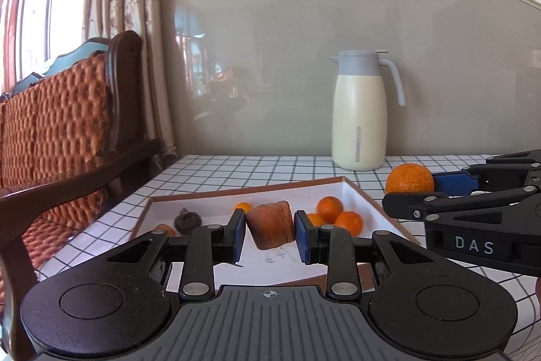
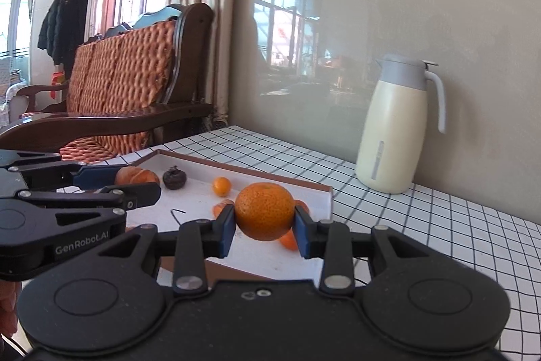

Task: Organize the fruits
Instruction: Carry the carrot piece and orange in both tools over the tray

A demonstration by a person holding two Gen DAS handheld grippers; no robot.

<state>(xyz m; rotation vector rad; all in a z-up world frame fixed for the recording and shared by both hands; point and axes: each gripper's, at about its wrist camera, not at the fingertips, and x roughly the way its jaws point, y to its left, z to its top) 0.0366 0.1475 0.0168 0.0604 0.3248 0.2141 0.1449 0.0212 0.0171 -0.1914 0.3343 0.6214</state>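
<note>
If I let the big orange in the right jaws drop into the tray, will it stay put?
Probably not at once. The orange is round, so it may roll until it meets the tray rim or the small oranges. Its dimpled skin looks grippy and firm, so a low release should be safe.

Orange fruit (image 2: 264,211), white tray (image 2: 329,198), black-grid cloth (image 2: 422,219).
</note>
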